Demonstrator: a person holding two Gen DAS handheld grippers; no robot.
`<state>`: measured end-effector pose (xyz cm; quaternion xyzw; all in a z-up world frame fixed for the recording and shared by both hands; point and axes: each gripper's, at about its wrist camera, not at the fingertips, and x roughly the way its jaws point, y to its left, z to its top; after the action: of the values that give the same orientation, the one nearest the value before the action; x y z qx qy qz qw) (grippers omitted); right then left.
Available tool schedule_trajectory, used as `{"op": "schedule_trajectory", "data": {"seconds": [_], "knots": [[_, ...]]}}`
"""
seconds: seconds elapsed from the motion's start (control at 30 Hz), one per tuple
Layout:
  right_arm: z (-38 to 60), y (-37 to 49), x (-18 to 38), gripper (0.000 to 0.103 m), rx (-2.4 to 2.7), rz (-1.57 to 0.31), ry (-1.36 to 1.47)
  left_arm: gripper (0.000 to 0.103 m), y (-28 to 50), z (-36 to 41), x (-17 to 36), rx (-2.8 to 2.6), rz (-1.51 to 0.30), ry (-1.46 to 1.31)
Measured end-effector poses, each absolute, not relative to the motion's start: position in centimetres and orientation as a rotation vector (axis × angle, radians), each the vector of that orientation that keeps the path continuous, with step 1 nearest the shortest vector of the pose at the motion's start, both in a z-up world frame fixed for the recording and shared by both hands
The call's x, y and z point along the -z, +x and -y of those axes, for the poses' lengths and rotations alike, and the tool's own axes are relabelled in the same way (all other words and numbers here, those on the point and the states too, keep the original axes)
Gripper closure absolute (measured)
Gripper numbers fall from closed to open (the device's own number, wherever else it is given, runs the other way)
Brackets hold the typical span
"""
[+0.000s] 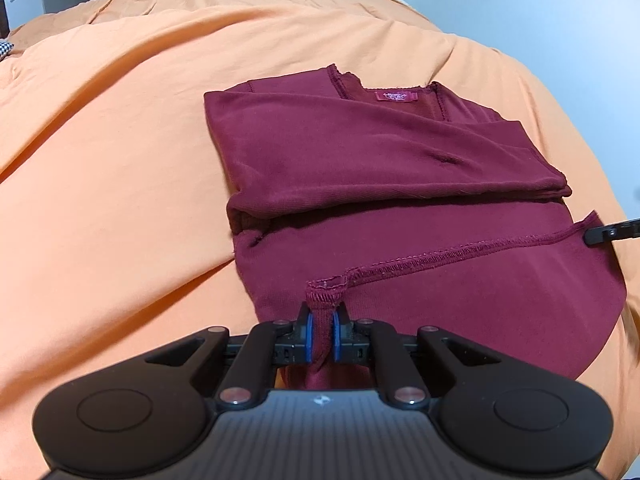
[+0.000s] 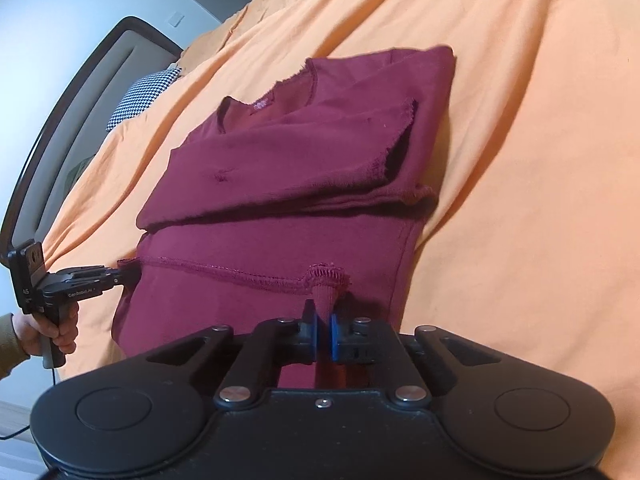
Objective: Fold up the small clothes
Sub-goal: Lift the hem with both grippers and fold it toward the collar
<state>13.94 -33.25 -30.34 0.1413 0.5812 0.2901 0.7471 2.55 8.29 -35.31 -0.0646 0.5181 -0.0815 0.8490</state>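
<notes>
On the orange bedspread point(image 1: 120, 160), each gripper, left point(image 1: 321, 326) and right point(image 2: 322, 330), pinches the maroon shirt's point(image 1: 360, 152) near hem.

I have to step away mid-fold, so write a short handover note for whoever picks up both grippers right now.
Left gripper: shut on the bottom hem of the maroon shirt, at its left end.
Right gripper: shut on the same hem at the other end.
The shirt lies on the orange bedcover, collar and label at the far end.
Done: both sleeves are folded in across the body.
Left: probably carry the hem up toward the collar, release, then smooth.
</notes>
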Motion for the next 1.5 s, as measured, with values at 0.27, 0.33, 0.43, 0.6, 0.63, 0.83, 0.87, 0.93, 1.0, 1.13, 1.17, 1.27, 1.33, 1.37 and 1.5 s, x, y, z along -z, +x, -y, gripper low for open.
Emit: {"op": "schedule_trajectory", "data": {"seconds": [0.27,0.33,0.43,0.6,0.63,0.83,0.87,0.93,1.0,1.13,1.17,1.27,1.33,1.37,1.5], "knots": [[34.0,12.9,27.8,0.099,-0.637,-1.184,0.367,0.095,2.0,-8.2,33.7,0.146,-1.064,-0.159],[34.1,12.6,27.3,0.099,-0.635,-1.167,0.378,0.095,1.7,-8.4,33.4,0.140,-1.052,-0.174],[34.1,12.2,26.8,0.099,-0.635,-1.156,0.391,0.095,1.2,-8.6,33.1,0.137,-1.042,-0.183],[34.4,11.8,26.4,0.099,-0.631,-1.149,0.403,0.095,0.1,-8.7,31.9,0.138,-1.007,-0.195],[34.4,11.7,26.3,0.099,-0.633,-1.145,0.402,0.095,-0.3,-8.7,31.4,0.140,-0.992,-0.197],[35.1,10.3,23.7,0.099,-0.679,-1.101,0.400,0.096,-4.0,-9.0,28.2,0.162,-0.914,-0.235],[35.4,9.9,23.2,0.099,-0.687,-1.093,0.409,0.096,-4.7,-9.0,27.9,0.166,-0.909,-0.240],[36.0,9.0,22.4,0.099,-0.702,-1.083,0.426,0.095,-5.7,-9.1,27.4,0.164,-0.906,-0.253],[36.4,8.3,21.9,0.099,-0.703,-1.078,0.439,0.095,-6.3,-9.0,27.1,0.159,-0.898,-0.265],[36.7,7.6,21.8,0.099,-0.687,-1.063,0.474,0.095,-4.8,-9.3,26.5,0.147,-0.865,-0.279],[36.6,7.8,21.8,0.099,-0.682,-1.056,0.483,0.095,-3.8,-9.4,26.3,0.150,-0.855,-0.268],[36.2,9.3,21.3,0.099,-0.674,-1.019,0.495,0.096,0.1,-9.3,25.4,0.161,-0.837,-0.172],[35.6,11.1,20.8,0.099,-0.673,-0.990,0.480,0.096,3.1,-9.1,25.0,0.169,-0.819,-0.108],[35.3,12.1,20.6,0.099,-0.675,-0.976,0.465,0.095,4.7,-9.2,25.0,0.168,-0.812,-0.090],[34.2,17.0,20.5,0.099,-0.660,-0.940,0.425,0.095,10.7,-9.7,25.7,0.147,-0.825,-0.128]]}}
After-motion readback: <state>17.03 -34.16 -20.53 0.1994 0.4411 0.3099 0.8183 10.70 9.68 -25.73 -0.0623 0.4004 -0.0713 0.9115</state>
